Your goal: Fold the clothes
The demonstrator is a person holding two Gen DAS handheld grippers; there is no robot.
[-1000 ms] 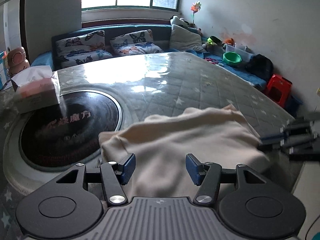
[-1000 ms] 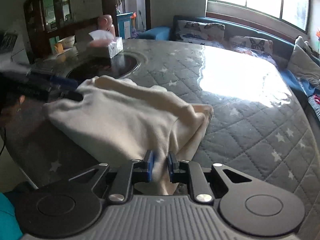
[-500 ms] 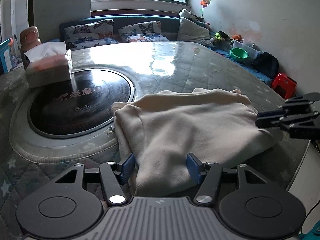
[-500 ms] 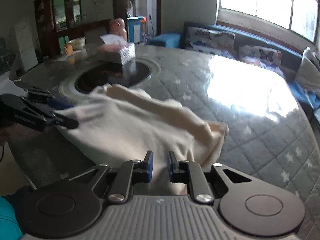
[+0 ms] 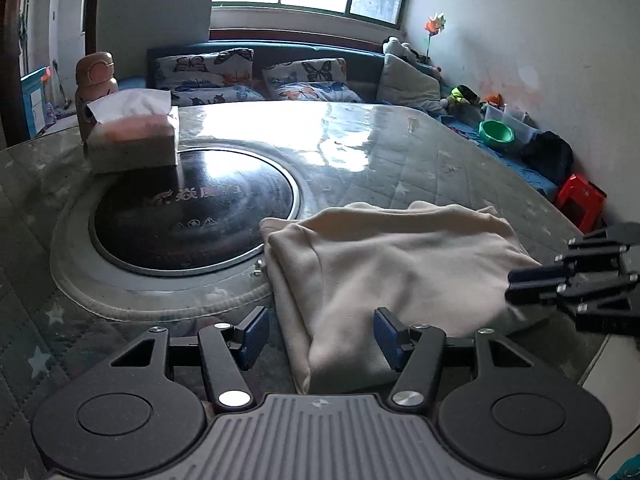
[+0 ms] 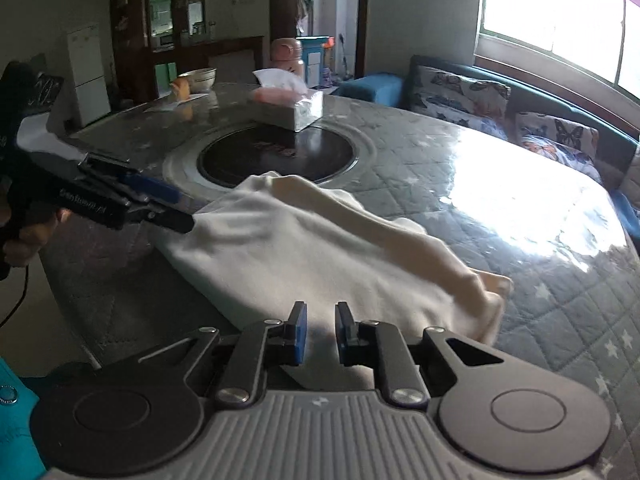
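Observation:
A cream garment (image 5: 392,272) lies folded on the quilted round table; it also shows in the right wrist view (image 6: 320,256). My left gripper (image 5: 320,338) is open, its blue pads (image 5: 254,336) straddling the garment's near edge without closing on it. My right gripper (image 6: 318,332) has a narrow gap between its pads, with the garment's edge just ahead; nothing is clearly pinched. The right gripper shows at the garment's right end in the left wrist view (image 5: 520,284). The left gripper shows at the garment's left corner in the right wrist view (image 6: 172,208).
A black round hotplate (image 5: 192,216) is set in the table beside the garment. A tissue box (image 5: 132,140) and a pink bottle (image 5: 94,76) stand behind it. A sofa with butterfly cushions (image 5: 248,76) lines the far wall. A red stool (image 5: 580,200) stands right.
The garment has settled flat on the table. The right gripper's pads have parted slightly and let go of the cloth. Both grippers have drawn back from it a little.

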